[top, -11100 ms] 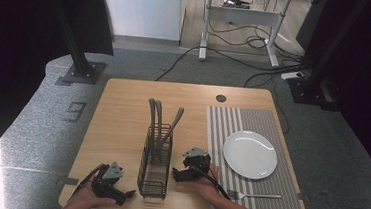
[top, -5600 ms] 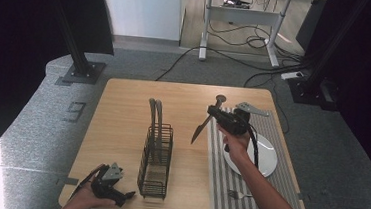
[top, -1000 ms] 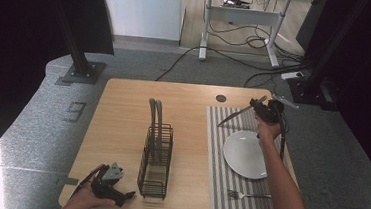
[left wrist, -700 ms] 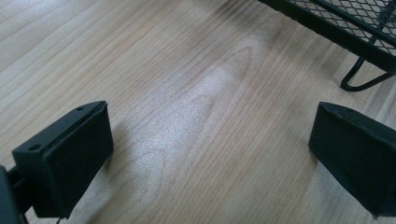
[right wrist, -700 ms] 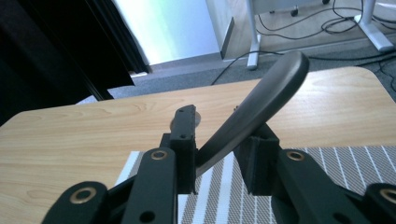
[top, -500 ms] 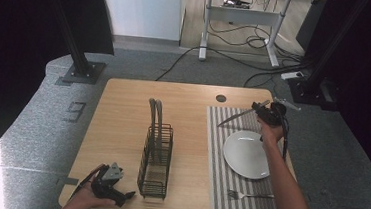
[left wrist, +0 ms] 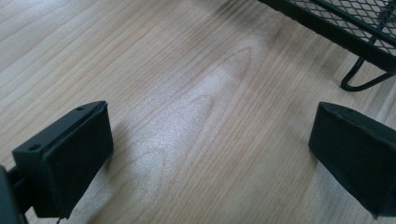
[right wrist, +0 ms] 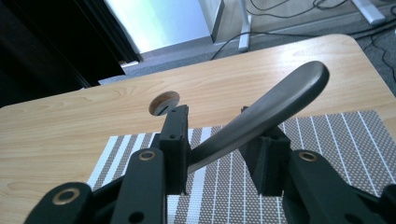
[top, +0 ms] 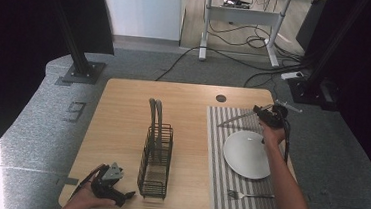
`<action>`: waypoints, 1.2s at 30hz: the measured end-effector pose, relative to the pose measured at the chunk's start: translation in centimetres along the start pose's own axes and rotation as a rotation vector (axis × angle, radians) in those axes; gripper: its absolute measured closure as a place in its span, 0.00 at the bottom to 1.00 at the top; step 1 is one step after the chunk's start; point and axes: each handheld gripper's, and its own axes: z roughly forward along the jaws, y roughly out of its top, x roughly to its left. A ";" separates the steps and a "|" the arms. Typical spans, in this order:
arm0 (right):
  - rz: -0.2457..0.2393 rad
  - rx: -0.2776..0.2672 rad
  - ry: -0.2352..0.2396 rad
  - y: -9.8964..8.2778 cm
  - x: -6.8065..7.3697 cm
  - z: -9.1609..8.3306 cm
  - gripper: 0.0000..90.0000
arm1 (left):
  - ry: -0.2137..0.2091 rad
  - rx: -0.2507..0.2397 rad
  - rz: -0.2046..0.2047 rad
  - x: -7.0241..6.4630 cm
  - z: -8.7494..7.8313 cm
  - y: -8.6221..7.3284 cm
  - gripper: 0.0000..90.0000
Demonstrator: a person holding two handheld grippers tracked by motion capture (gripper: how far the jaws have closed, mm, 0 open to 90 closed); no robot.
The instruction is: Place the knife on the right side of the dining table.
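Note:
My right gripper hovers over the far edge of the striped placemat, shut on a grey metal utensil whose long end points left. In the right gripper view the utensil's rounded handle slants up between the jaws of my right gripper. A white plate lies on the mat just nearer than that gripper. My left gripper rests open on the table at the front left, beside the black wire caddy. In its own view my left gripper has bare wood between its jaws.
Two utensil handles stand up out of the caddy. A fork lies on the mat's near edge. A round cable hole sits in the tabletop behind the mat. The caddy's base is close ahead of the left gripper.
The right gripper lifted the utensil out of the caddy and carried it to the far right of the mat, sinking slightly in the last second. The left gripper has not moved.

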 end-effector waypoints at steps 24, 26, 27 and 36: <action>0.033 0.071 -0.018 -0.6 -1.3 0.4 0.62 | 0.000 0.000 0.000 0.0 0.0 0.0 0.00; 0.044 0.080 -0.018 -0.7 -1.6 0.5 0.61 | 0.000 0.000 0.000 0.0 0.0 0.0 0.00; 0.049 0.081 -0.018 -0.8 -1.6 0.5 0.61 | 0.000 0.000 0.000 0.0 0.0 0.0 0.00; 0.076 0.085 -0.025 -1.5 -2.5 0.7 0.58 | 0.000 0.000 0.000 0.0 0.0 0.0 0.00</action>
